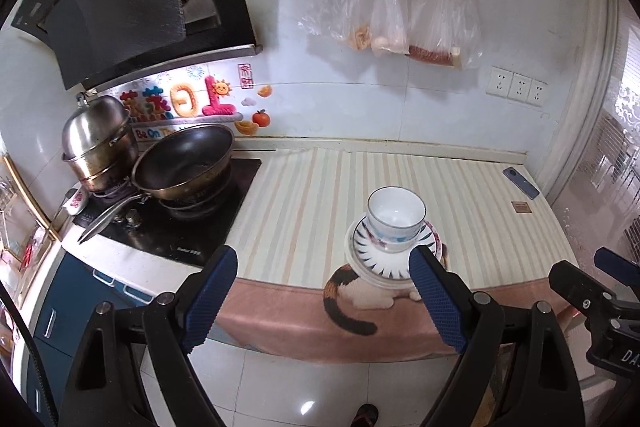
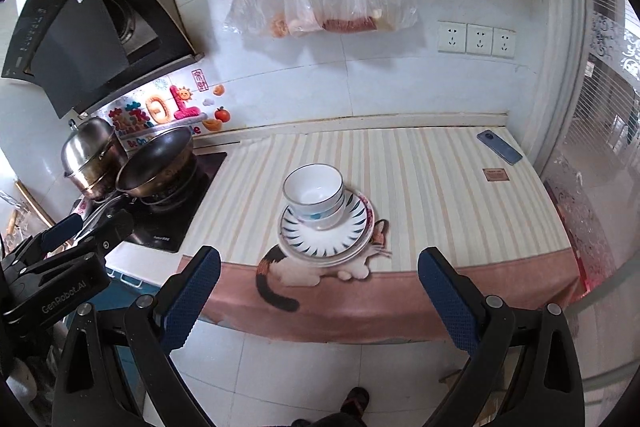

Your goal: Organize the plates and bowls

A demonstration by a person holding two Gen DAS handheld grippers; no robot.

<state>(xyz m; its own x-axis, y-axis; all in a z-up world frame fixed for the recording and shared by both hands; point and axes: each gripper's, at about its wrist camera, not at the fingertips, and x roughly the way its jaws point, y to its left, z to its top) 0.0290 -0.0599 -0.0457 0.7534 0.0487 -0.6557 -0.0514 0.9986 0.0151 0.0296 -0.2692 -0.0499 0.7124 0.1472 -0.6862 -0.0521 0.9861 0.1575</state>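
Left wrist view: left tongs [image 1: 322,291] gape wide, empty, held off the worktop [image 1: 304,187]. Right of the stove [image 1: 176,223], a bowl [image 1: 395,213] sits on stacked plates [image 1: 390,259].

Right wrist view: right tongs [image 2: 318,291] equally wide, empty. Two nested bowls [image 2: 314,195] top about three plates [image 2: 324,235]. Stacking looks done; any next move needs a rim grasp.
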